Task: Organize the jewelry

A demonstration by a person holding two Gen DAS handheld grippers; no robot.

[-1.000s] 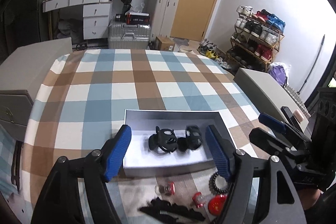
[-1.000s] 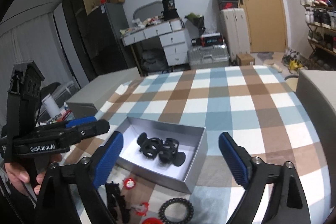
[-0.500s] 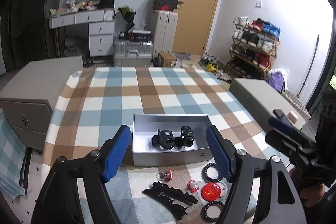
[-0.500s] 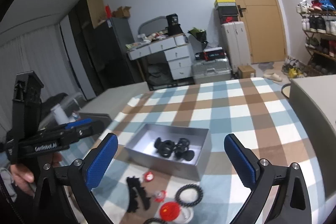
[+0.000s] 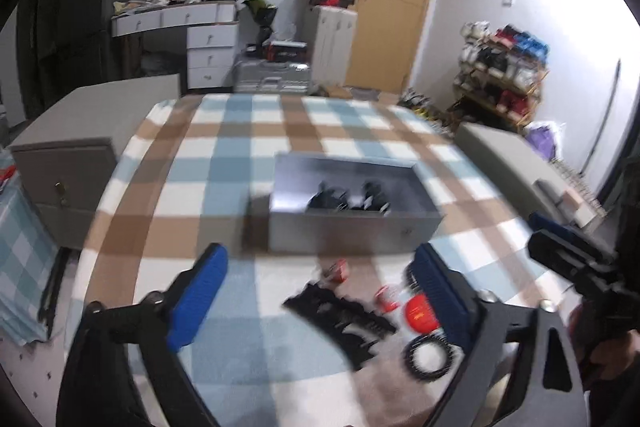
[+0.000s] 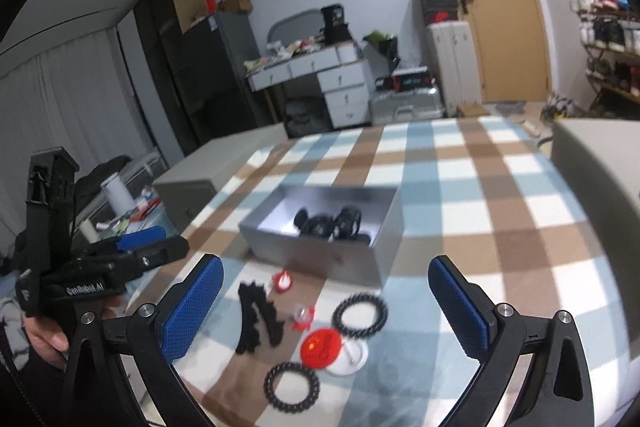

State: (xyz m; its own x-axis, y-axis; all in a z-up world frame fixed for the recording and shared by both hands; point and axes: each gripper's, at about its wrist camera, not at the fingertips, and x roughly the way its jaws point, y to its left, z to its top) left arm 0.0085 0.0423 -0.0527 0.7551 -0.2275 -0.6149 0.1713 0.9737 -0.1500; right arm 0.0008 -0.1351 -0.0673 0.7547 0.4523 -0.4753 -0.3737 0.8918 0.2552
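A grey open box sits on the checked tablecloth with black hair claws inside. In front of it lie a long black hair clip, two black coil hair ties, a round red badge and small red pieces. My left gripper hovers over the loose items, its jaws opening, nothing between them. My right gripper stands wide open above them, empty.
Grey cabinets flank the table on both sides. The other gripper and the hand holding it show at each view's edge. A desk, suitcases and a shoe rack stand behind.
Both grippers have pulled back from the box toward the near edge, bringing the loose items into view. The left gripper's jaws have spread wider.
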